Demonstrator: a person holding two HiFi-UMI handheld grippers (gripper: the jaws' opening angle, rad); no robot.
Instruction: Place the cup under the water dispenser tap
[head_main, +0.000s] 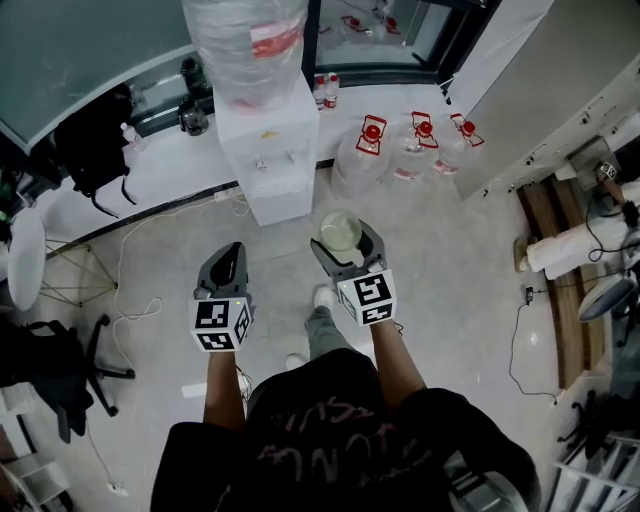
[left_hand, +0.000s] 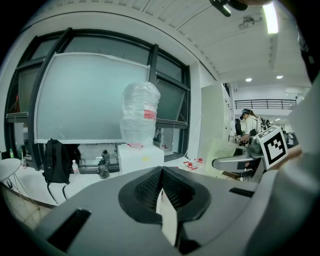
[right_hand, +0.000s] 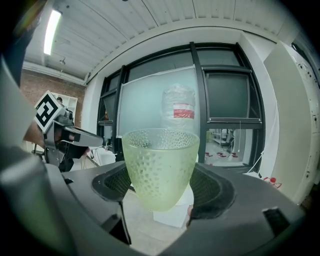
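A pale green dimpled cup (right_hand: 160, 167) stands upright between the jaws of my right gripper (right_hand: 162, 187), which is shut on it; in the head view the cup (head_main: 340, 230) sits just right of the dispenser's base. The white water dispenser (head_main: 265, 150) with a clear bottle (head_main: 245, 45) on top stands ahead against the window ledge, its taps (head_main: 275, 160) on the front face. My left gripper (head_main: 228, 268) hangs to the left of the right one, shut with nothing in it (left_hand: 161, 192). The dispenser (left_hand: 140, 157) lies straight ahead of it.
Three large water bottles with red caps (head_main: 405, 150) stand on the floor right of the dispenser. A black backpack (head_main: 90, 135) rests on the ledge at left. An office chair (head_main: 60, 365) is at the left, a cable (head_main: 150, 235) trails over the floor, and a person (head_main: 575, 240) sits at far right.
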